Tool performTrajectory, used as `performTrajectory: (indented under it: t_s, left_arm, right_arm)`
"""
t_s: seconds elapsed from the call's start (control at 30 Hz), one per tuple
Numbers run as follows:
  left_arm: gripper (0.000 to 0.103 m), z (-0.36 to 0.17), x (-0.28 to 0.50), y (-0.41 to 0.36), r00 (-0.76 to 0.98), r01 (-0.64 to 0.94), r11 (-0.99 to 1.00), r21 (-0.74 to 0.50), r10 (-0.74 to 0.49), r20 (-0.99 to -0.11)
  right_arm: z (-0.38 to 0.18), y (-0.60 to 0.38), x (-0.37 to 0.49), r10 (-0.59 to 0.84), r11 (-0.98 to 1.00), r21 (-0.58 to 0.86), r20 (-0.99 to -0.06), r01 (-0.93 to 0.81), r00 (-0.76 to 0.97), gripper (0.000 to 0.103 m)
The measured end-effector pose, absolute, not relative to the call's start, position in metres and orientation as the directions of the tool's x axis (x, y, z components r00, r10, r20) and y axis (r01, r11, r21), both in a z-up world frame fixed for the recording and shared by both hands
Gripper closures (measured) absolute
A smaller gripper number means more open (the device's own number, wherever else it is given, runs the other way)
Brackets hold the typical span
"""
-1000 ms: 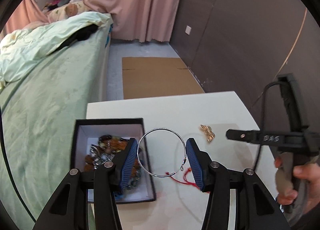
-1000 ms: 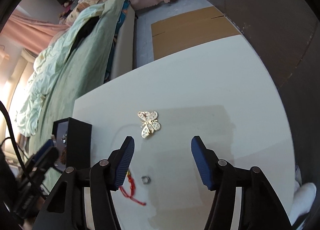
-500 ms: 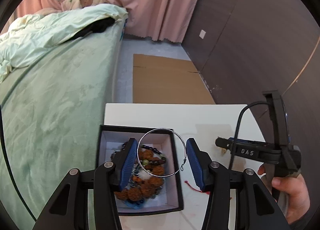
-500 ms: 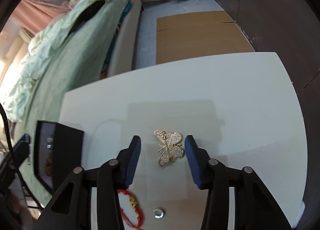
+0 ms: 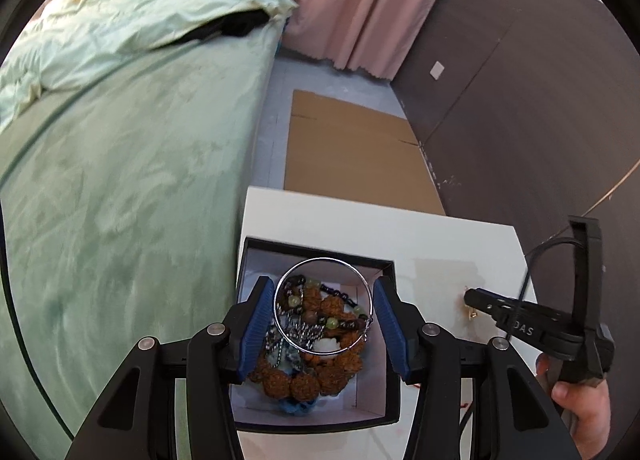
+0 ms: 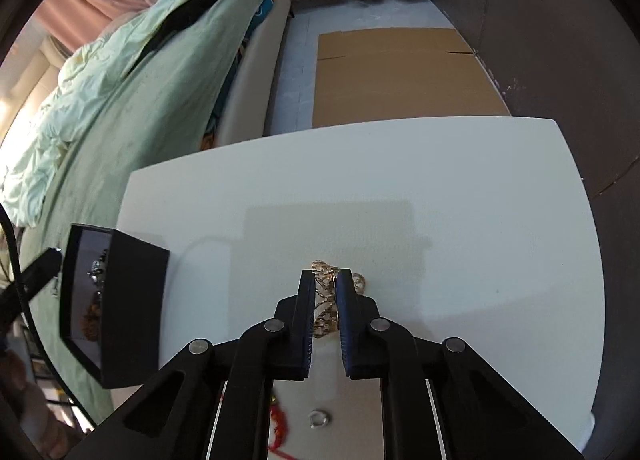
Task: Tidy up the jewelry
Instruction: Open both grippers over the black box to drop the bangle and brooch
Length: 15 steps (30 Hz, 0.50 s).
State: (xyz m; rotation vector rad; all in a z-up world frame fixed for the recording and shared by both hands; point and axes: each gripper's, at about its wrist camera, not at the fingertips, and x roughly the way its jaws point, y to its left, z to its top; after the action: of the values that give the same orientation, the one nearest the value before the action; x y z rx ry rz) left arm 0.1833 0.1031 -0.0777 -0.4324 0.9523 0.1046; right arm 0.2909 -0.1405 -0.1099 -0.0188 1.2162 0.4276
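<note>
While the left gripper (image 5: 324, 308) is being held angled down over the black box (image 5: 390, 340) at lower centre, a silver bangle (image 5: 323, 304) is being gripped between its pads. Only in the right wrist view, the gold butterfly brooch (image 6: 324, 292) is being pinched on the white table (image 6: 440, 199) by the right gripper (image 6: 325, 300), whose jaws have just been closing. A small ring (image 6: 319, 418) and red cord (image 6: 280, 424) are being partly hidden below.

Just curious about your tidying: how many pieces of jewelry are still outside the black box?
4: silver bangle in the left gripper, gold butterfly in the right gripper, red cord and small ring on the table. Others may be hidden.

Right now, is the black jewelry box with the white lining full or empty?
Partly full: the black jewelry box holds brown bead bracelets on its white lining.
</note>
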Motion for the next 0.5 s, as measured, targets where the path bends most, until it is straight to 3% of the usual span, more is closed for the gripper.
performTrajectory:
  t_s: [0.07,0.27,0.5]
  left_arm:
    - [0.039,-0.08,0.182,0.105,0.568,-0.293,0.898,-0.329,-0.114,-0.815]
    - [0.02,-0.073,0.168,0.11,0.603,-0.306,0.888,-0.342,-0.097,-0.792]
    - [0.019,-0.068,0.154,0.116,0.616,-0.323,0.884,-0.337,-0.074,-0.784]
  right_arm:
    - [-0.11,-0.143,0.289,0.314,0.92,0.22,-0.908,-0.323,0.277,0.091]
    - [-0.091,-0.149,0.276,0.382,0.904,0.28,-0.868,-0.322,0.318,0.091]
    - [-0.064,-0.14,0.259,0.513,0.846,0.393,-0.784,-0.36,0.35,0.091]
